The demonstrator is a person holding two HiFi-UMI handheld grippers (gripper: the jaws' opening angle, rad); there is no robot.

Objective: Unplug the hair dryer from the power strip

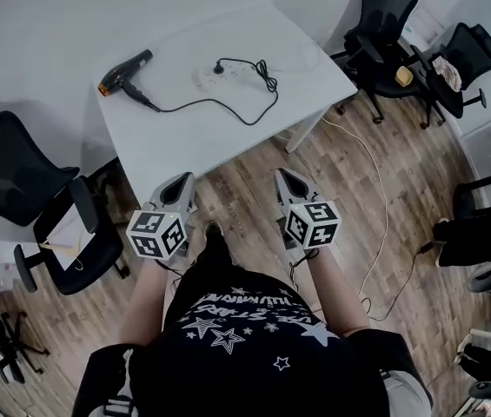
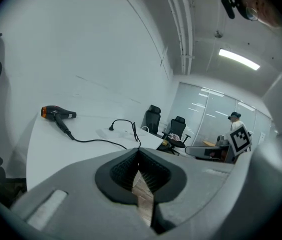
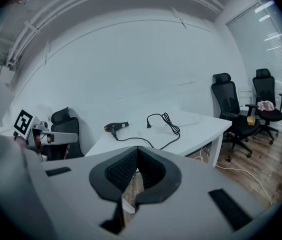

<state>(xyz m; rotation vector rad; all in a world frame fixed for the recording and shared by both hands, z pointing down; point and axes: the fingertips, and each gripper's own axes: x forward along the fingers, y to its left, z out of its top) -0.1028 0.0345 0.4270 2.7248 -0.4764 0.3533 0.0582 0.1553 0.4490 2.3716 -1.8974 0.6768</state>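
A black hair dryer [image 1: 123, 74] with an orange nozzle lies at the far left of the white table [image 1: 184, 133]. Its black cord loops right to a plug [image 1: 219, 66] that sits on the white power strip [image 1: 225, 78]. Both grippers hang over the wooden floor, short of the table's near edge. The left gripper [image 1: 178, 186] and right gripper [image 1: 286, 179] point towards the table, jaws together and holding nothing. The left gripper view has the dryer [image 2: 56, 113] and plug [image 2: 111, 128] beyond the closed fingertips [image 2: 139, 152]. The right gripper view shows the dryer [image 3: 116, 127] and plug [image 3: 148, 126] likewise.
A black office chair [image 1: 19, 185] stands left of the table. Two more chairs [image 1: 384, 24] stand at the back right. A white cable [image 1: 382, 207] trails over the floor on the right. The person's legs and dark shirt fill the bottom of the head view.
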